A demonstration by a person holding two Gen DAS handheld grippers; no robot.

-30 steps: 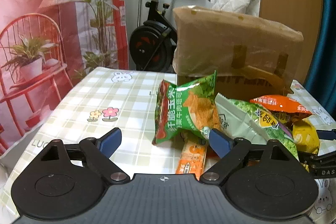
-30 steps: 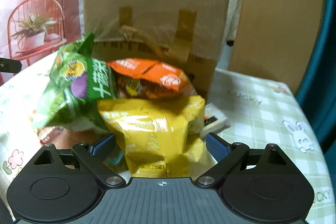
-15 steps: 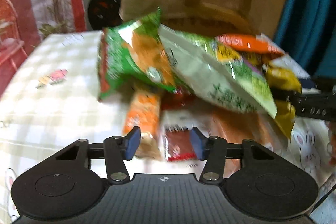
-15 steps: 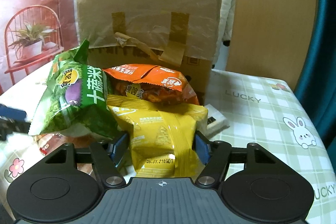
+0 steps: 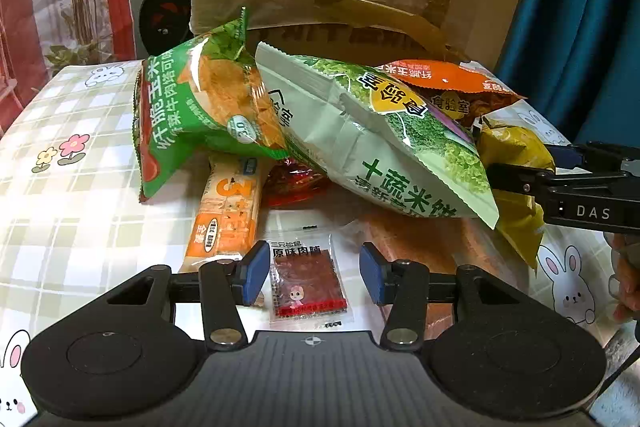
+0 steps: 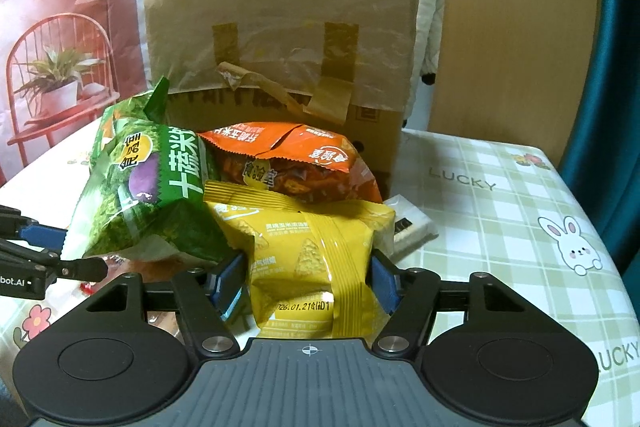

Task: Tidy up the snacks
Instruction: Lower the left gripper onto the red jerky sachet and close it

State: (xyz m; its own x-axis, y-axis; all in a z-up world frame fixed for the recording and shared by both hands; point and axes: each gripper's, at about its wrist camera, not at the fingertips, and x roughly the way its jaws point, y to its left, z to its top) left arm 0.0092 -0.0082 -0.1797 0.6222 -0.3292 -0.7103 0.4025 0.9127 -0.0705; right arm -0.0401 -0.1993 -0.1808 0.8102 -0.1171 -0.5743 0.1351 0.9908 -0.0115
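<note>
Mid-pick, both sides, snacks heaped on the desk (image 6: 500,227) in front of the taped cardboard box (image 6: 280,39).

Right hand-held gripper (image 6: 306,283): jaws just closed in, pads clamped on both sides of the yellow bag (image 6: 308,255), low at the front of the heap, partly under the orange bag (image 6: 288,159) and the green veg-cracker bag (image 5: 380,147).

Left hand-held gripper (image 5: 312,277): jaws also just narrowed, but not yet gripping. Small jerky packet (image 5: 308,283) lay flat on the desk between the pads, w/ a gap on the right pad's side.

Next, prob.: squeeze the left further, low enough to catch the thin packet's edges. Pull the yellow bag out slowly, since the bags leaning on it looked likely to slide. Then on to the box, presumably.

Seen only from the left wrist: jerky packet, orange biscuit bar (image 5: 228,215), green corn-chip bag (image 5: 192,115), plus the right tool from the side.

Seen only from the right wrist: actual pad contact on the yellow bag, and a small white packet (image 6: 412,227) behind it, beside the box.
</note>
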